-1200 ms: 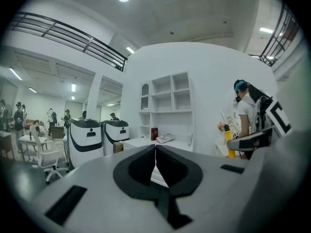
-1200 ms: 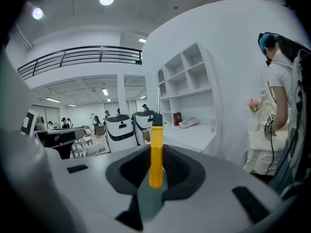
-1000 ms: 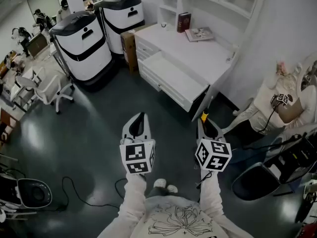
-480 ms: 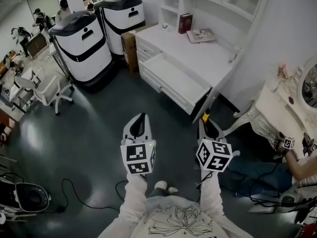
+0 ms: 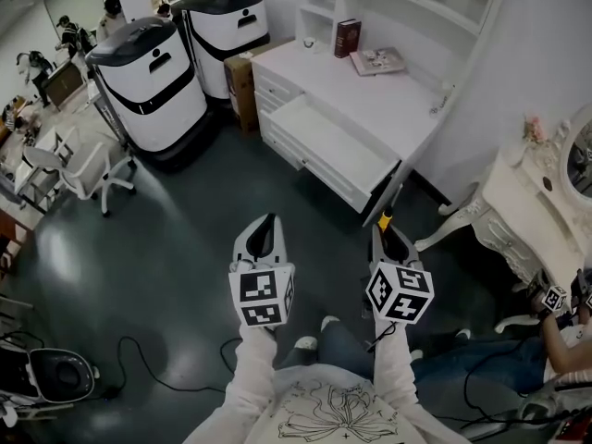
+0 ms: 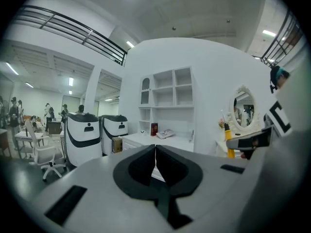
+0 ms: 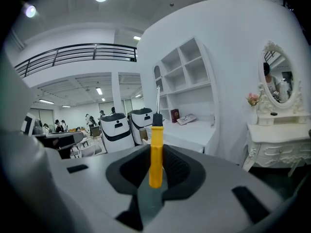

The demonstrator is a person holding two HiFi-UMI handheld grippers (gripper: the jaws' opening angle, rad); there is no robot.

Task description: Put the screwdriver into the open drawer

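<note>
A yellow-handled screwdriver [image 7: 156, 147] stands upright between the jaws of my right gripper [image 7: 156, 165], which is shut on it; its metal shaft points up. In the head view the screwdriver [image 5: 384, 215] sticks out ahead of the right gripper [image 5: 388, 239], just short of the white desk. The open drawer [image 5: 326, 146] juts from the desk's front, pale inside. My left gripper [image 5: 262, 234] is held level beside the right one, jaws shut with nothing in them; the left gripper [image 6: 155, 161] shows its pads meeting.
The white desk [image 5: 393, 109] carries a dark red book [image 5: 343, 38] and some papers under wall shelves. Two large white-and-black machines [image 5: 153, 77] stand left of it. A white dressing table [image 5: 527, 211] is at the right, office chairs [image 5: 97, 169] at the left, cables on the dark floor.
Both grippers have stayed almost still, with the screwdriver still held. The view has shifted slightly, and a person at the right edge has moved lower and farther out of view.
</note>
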